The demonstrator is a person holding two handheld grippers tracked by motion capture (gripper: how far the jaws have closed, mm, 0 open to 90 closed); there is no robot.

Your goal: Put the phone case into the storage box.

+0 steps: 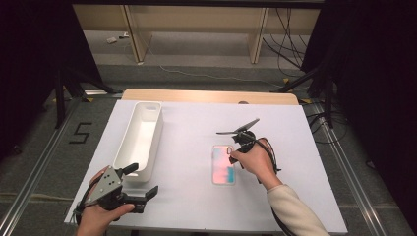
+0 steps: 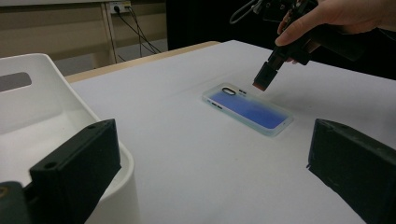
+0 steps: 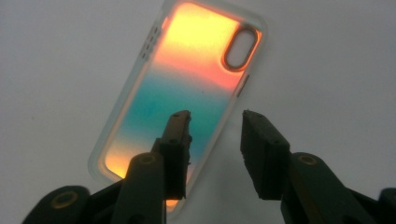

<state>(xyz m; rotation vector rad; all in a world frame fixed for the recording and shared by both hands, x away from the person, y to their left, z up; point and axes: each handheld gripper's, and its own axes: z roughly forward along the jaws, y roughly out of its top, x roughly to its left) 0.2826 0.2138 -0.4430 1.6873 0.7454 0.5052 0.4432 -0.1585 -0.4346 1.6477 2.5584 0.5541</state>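
Observation:
A phone case (image 1: 223, 164) with a colour-shifting back lies flat on the white table, right of centre. In the right gripper view the phone case (image 3: 187, 88) glows orange, teal and yellow, camera cutout at the far end. My right gripper (image 3: 215, 116) hovers just above its long edge, open, with only air between the jaws. From the left gripper view, the right gripper (image 2: 262, 81) points down near the camera end of the phone case (image 2: 250, 109). My left gripper (image 1: 142, 180) rests open near the table's front left corner, holding nothing.
A long white bin (image 1: 140, 137) stands lengthwise on the table's left half, its near end close beside the left gripper (image 2: 210, 144). The white bin (image 2: 37, 107) looks empty. Cables trail from the right hand toward the front edge.

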